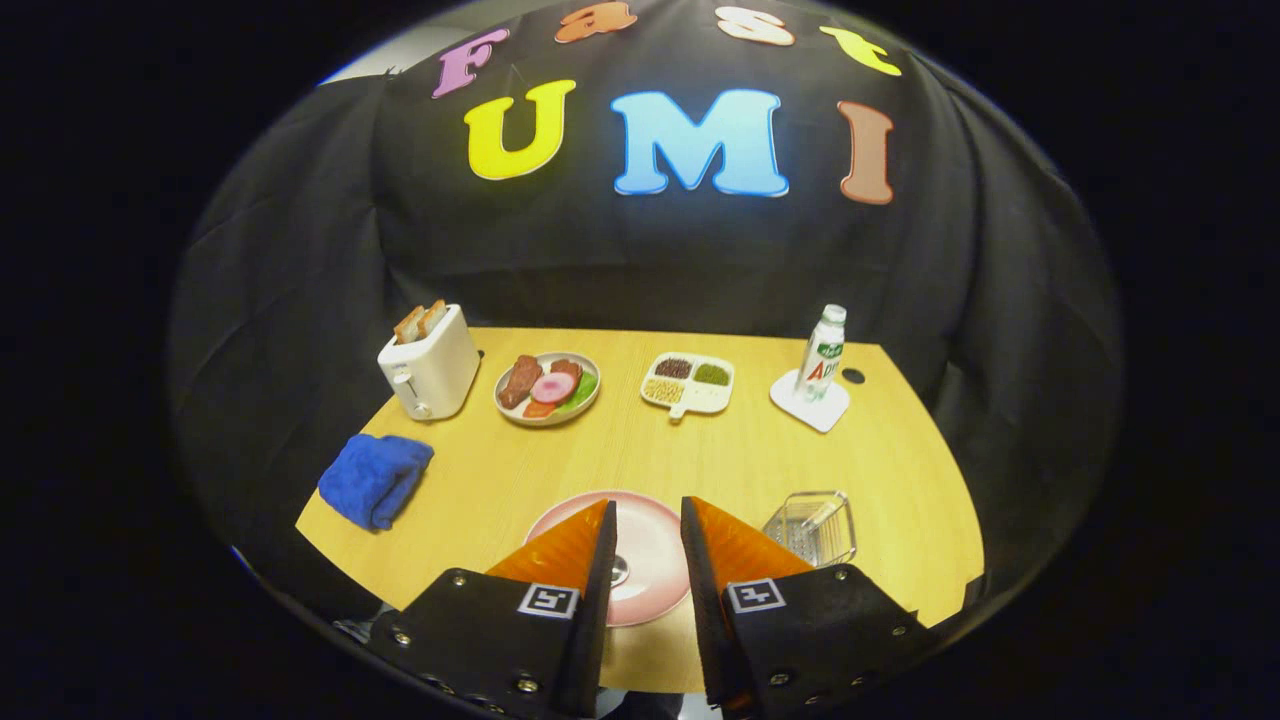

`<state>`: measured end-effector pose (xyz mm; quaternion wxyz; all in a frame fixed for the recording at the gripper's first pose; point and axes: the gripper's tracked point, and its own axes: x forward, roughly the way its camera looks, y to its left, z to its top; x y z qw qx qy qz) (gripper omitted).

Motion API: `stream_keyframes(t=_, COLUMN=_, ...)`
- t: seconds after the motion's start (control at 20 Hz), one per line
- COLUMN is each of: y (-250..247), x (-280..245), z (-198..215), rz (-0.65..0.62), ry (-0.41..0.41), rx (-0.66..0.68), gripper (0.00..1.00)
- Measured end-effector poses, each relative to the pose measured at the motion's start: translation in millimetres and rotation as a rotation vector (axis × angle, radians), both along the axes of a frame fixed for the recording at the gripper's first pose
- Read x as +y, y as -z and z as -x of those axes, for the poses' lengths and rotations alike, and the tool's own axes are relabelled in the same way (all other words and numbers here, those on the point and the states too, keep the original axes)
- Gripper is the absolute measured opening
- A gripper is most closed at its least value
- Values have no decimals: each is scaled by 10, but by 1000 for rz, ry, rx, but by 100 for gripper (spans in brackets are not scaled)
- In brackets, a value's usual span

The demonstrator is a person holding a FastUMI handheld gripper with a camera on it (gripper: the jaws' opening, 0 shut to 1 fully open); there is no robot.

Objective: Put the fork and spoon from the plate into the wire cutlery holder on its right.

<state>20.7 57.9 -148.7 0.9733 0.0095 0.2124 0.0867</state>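
Hovering above the near edge of the pale wood-grain surface (640, 460), the gripper (648, 530) holds its two wedge-shaped fingers apart with a clear gap and nothing between them. Each finger tapers to a point and carries a small square marker near its base.

Just beyond and partly under the fingers lies the round, smooth pink plate (650, 560). A small shiny metal piece (619, 570) shows on it in the gap beside the left finger; whether it is the fork or the spoon cannot be told, since the fingers hide most of the plate.

Just right of the plate stands the wire cutlery holder (812, 525), a boxy basket of thin silvery rods, close to the right finger but apart from it.

To the left, near the surface's edge, sits a crumpled blue cloth (375, 480) with a soft, plush texture.

Along the far side, from left to right: a boxy white toaster (430, 372) with two browned bread slices (420, 320) standing in its slots; a round pale plate of toy food (548, 388), with meat-like pieces and something green; a white divided tray (688, 384) holding grains or seeds in compartments; and an upright white plastic bottle (824, 352) on a white square coaster (810, 402). A small dark round hole (853, 376) marks the surface just right of the bottle.
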Motion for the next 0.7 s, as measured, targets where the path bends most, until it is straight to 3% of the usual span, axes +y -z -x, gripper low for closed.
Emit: stream_keyframes(t=0.7, y=1347, x=349, z=292, rz=-1, ry=-17, rx=234, gripper=40)
